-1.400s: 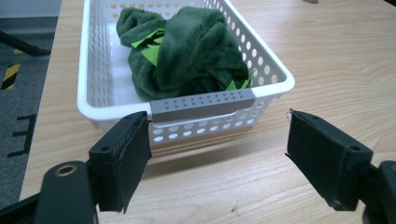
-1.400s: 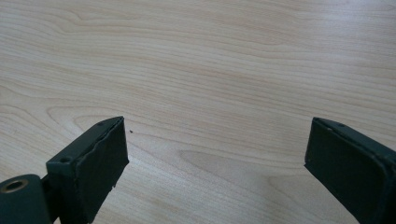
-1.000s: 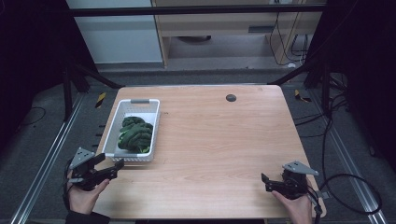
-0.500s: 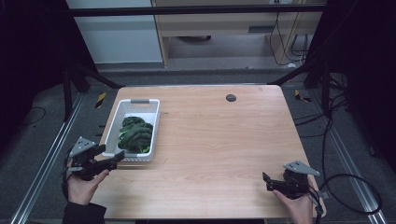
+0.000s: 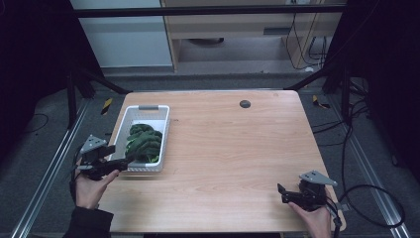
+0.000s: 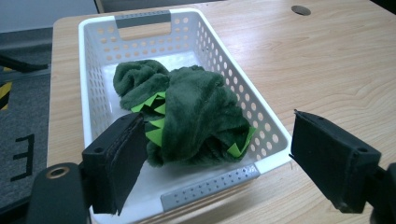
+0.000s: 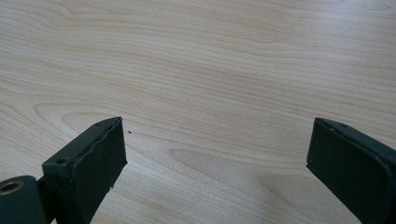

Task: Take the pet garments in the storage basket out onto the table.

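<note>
- The fingers of the left gripper are held wide apart with nothing between them, at the near short end of the white basket; in the left gripper view one finger is seen overlapping the basket's near left corner and the other is seen just outside its near right corner.
- A dark green plush cloth with bright green zigzag trim is seen bunched inside the basket, towards its near end; white floor is left bare at the far end, below the grey handle.
- The plush cloth is not touched by either finger.
- The left gripper is held in a hand just off the desk's left edge, beside the basket's near end.
- The fingers of the right gripper are likewise spread open and empty, over bare wood well apart from the basket, near the desk's near right corner.
- The right gripper is gripped by a hand at the desk's near edge, a cable trailing from it to the floor.
- A small dark round hole is seen in the desk top, beyond the basket and to its right.
</note>
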Demonstrator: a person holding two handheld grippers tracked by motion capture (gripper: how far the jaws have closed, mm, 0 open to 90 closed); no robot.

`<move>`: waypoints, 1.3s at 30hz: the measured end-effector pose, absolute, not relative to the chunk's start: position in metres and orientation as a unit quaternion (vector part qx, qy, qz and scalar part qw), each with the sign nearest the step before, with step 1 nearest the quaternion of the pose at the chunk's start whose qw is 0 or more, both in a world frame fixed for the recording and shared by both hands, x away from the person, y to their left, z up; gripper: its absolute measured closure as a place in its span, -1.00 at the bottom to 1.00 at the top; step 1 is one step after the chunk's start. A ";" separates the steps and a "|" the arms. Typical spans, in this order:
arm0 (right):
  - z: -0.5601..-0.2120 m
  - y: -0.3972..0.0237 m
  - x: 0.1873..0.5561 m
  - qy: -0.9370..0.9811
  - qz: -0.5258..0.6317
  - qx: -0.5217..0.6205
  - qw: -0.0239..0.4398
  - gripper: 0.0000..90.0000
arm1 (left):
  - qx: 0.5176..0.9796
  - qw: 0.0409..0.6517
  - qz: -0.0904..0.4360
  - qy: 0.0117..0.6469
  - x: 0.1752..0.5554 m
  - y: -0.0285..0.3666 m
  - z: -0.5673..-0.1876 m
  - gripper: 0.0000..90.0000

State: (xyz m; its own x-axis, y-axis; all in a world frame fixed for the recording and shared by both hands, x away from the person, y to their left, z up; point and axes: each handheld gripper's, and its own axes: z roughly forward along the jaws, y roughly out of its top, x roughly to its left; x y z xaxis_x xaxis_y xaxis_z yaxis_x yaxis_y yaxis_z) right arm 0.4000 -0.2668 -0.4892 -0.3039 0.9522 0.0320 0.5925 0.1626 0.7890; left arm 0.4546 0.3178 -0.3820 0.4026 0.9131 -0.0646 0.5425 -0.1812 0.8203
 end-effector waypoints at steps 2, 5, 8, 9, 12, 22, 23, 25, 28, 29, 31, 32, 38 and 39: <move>-0.489 -0.267 0.400 0.721 0.363 0.535 0.248 -0.90 | 0.734 0.404 0.230 0.495 0.458 0.316 -0.381 -0.61; -0.489 -0.267 0.401 0.721 0.362 0.535 0.248 -0.90 | 0.740 0.399 0.227 0.492 0.461 0.314 -0.380 -0.61; -0.489 -0.267 0.401 0.720 0.364 0.536 0.247 -0.90 | 0.743 0.395 0.227 0.491 0.465 0.312 -0.379 -0.61; -0.489 -0.267 0.400 0.720 0.364 0.538 0.246 -0.90 | 0.744 0.393 0.227 0.490 0.466 0.312 -0.379 -0.61; -0.489 -0.267 0.400 0.720 0.364 0.538 0.245 -0.90 | 0.747 0.387 0.225 0.492 0.471 0.312 -0.379 -0.61; -0.489 -0.267 0.401 0.721 0.360 0.537 0.249 -0.91 | 0.758 0.374 0.213 0.490 0.487 0.309 -0.378 -0.64; -0.489 -0.267 0.401 0.722 0.360 0.536 0.249 -0.91 | 0.760 0.371 0.213 0.490 0.489 0.308 -0.377 -0.65; -0.489 -0.267 0.401 0.723 0.360 0.535 0.247 -0.91 | 0.763 0.368 0.211 0.488 0.492 0.307 -0.376 -0.65; -0.490 -0.267 0.401 0.724 0.358 0.535 0.246 -0.91 | 0.768 0.359 0.211 0.487 0.497 0.304 -0.375 -0.65; -0.490 -0.267 0.401 0.724 0.359 0.535 0.246 -0.91 | 0.772 0.354 0.206 0.486 0.499 0.304 -0.376 -0.65; -0.490 -0.267 0.402 0.724 0.359 0.535 0.245 -0.91 | 0.774 0.351 0.203 0.487 0.503 0.303 -0.377 -0.66; -0.490 -0.267 0.402 0.725 0.359 0.534 0.245 -0.91 | 0.775 0.349 0.201 0.487 0.504 0.302 -0.377 -0.66; -0.491 -0.267 0.402 0.726 0.358 0.535 0.243 -0.91 | 0.783 0.331 0.197 0.489 0.514 0.300 -0.380 -0.66; -0.491 -0.267 0.402 0.727 0.357 0.535 0.242 -0.91 | 0.784 0.329 0.196 0.489 0.515 0.300 -0.381 -0.67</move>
State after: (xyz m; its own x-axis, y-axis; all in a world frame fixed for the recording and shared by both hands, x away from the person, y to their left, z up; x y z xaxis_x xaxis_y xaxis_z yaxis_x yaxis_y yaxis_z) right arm 0.4024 -0.2669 -0.4906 -0.3112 0.9499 0.0306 0.6039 0.1728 0.7781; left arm 0.5147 0.2999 -0.3809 0.4449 0.8955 -0.0140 0.6370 -0.3055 0.7077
